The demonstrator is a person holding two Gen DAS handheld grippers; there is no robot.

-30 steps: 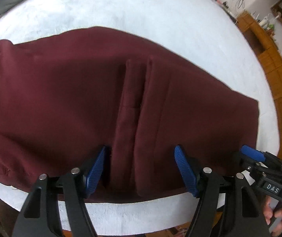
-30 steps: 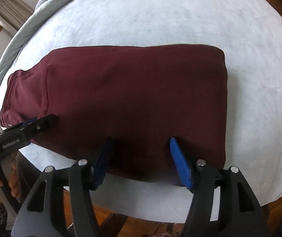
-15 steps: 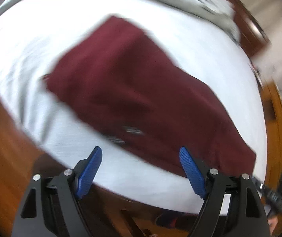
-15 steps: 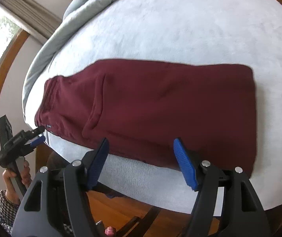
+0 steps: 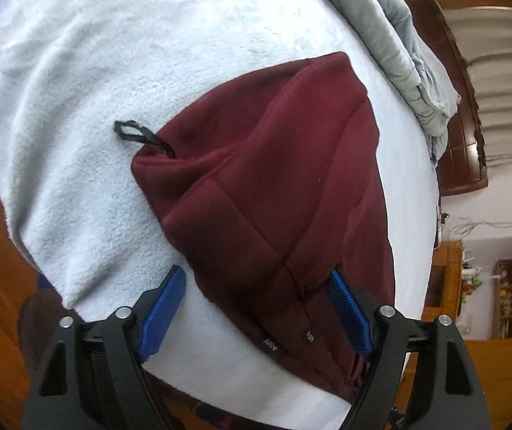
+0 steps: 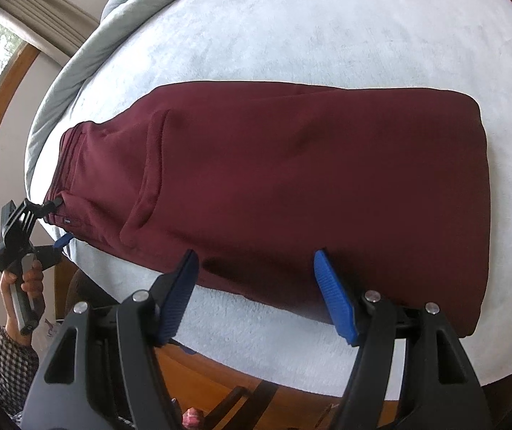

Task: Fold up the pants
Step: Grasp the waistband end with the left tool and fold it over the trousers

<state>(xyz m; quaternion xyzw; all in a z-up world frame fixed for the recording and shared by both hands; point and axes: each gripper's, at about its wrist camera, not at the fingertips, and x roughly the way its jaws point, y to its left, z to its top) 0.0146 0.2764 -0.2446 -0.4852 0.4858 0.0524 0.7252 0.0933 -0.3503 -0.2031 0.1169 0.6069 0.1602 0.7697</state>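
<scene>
Maroon pants [image 6: 292,186] lie folded flat on a pale blue fleece blanket [image 6: 327,36], waistband to the left. A black drawstring loop [image 5: 137,136] sticks out of the waistband. In the left wrist view the pants [image 5: 274,186] run away from me. My left gripper [image 5: 256,304] is open over the waistband corner: the right pad [image 5: 349,311] overlaps the cloth, the left pad [image 5: 164,308] is over blanket. From the right wrist view, the left gripper [image 6: 46,224] sits at the waistband end. My right gripper [image 6: 256,286] is open above the pants' near edge, gripping nothing.
A grey quilt [image 5: 410,46] is bunched along the blanket's far side. The blanket's near edge [image 6: 256,351] drops to wood below. A hand [image 6: 23,283] with a checked sleeve [image 6: 8,365] holds the left gripper. Wooden shelving [image 5: 507,286] stands far right.
My left gripper swung from the middle of the pants' near edge to the waistband end, rolling as it went, and its jaws widened. My right gripper drew back slightly, its jaws a little wider.
</scene>
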